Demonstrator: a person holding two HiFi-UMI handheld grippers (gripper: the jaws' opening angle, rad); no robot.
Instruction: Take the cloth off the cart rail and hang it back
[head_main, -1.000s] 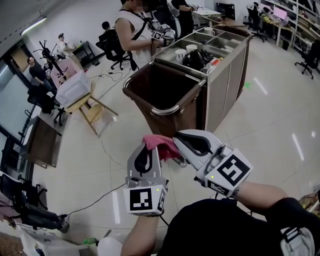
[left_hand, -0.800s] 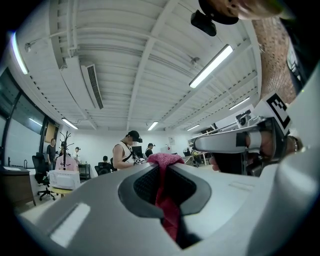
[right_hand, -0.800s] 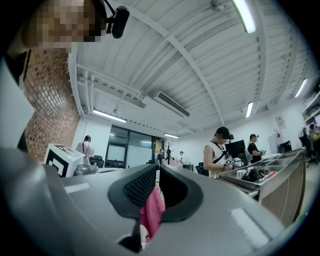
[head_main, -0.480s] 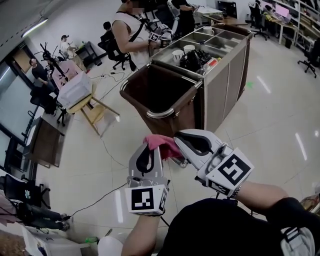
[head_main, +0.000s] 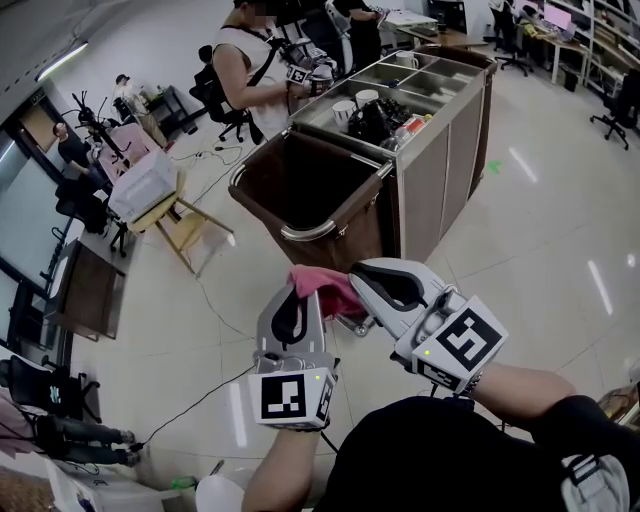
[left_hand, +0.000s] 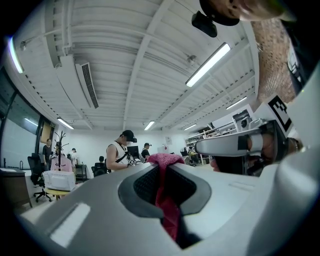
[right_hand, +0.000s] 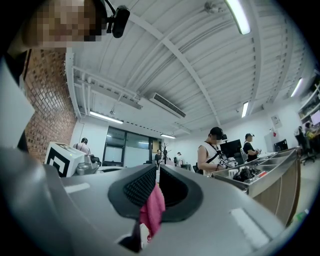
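A pink cloth is stretched between my two grippers, held in the air just in front of the cart. My left gripper is shut on its left end, and the cloth shows pinched between the jaws in the left gripper view. My right gripper is shut on the other end, where a fold of cloth hangs from the jaws. The cart's curved metal rail runs round a brown bag, a short way beyond the cloth and bare.
The cart's steel top carries cups and dark items. A person stands at its far side holding grippers. A wooden stool with a white box stands left. A cable lies on the floor.
Both grippers keep the cloth in the same place in view. The cart and the person behind it have slid up and left in the head view.
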